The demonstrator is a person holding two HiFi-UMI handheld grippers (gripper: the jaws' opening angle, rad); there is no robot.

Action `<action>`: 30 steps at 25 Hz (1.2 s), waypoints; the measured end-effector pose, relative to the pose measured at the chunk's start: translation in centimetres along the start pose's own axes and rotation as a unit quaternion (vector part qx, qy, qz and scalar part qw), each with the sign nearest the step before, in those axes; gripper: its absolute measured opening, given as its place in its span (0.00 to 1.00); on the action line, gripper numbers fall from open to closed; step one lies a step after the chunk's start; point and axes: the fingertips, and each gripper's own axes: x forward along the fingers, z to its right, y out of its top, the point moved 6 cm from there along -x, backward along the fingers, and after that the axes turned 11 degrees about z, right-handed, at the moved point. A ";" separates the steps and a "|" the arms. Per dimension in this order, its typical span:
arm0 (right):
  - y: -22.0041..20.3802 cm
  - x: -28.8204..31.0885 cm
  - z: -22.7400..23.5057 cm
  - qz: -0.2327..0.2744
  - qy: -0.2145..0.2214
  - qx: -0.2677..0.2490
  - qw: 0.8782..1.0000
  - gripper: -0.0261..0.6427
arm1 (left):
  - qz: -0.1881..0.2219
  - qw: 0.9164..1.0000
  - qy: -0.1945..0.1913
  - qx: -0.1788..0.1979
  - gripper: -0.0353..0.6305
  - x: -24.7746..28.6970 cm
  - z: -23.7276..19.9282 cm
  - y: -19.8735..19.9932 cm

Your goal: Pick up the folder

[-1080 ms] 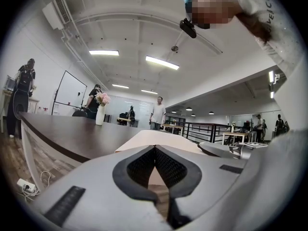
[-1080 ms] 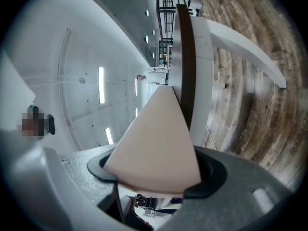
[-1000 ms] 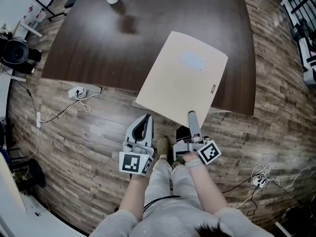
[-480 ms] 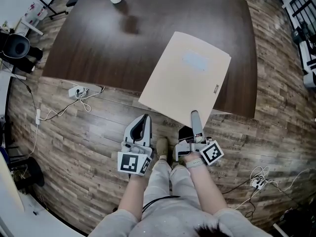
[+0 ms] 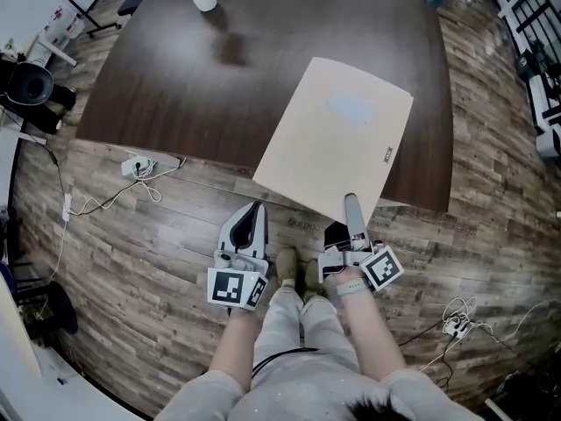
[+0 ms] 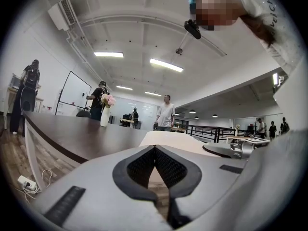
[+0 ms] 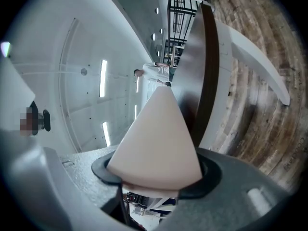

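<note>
Right hand-held gripper (image 5: 351,203) grips the folder (image 5: 337,134) by its overhanging corner.

Right tongs (image 7: 155,179): pads pressed onto the cream folder (image 7: 159,134) at its near end | folder: laid on the dark counter (image 7: 191,66), near end jutting past the edge | plank floor (image 7: 262,109) seen below | ceiling lights (image 7: 103,78) seen far off

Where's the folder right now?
In the head view, the folder lies at the near right of the dark table, its near corner overhanging the edge, in the jaws of the right gripper.
</note>
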 end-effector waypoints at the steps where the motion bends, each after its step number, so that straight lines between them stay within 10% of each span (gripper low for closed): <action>1: 0.2 0.0 -0.1 0.000 0.000 -0.004 1.000 0.46 | 0.001 1.000 0.000 -0.001 0.05 0.1 0.0 0.1; 30: 3.4 1.0 -3.8 0.010 0.031 -0.100 0.994 0.45 | 0.016 1.000 -0.007 0.007 0.05 0.7 -0.9 2.9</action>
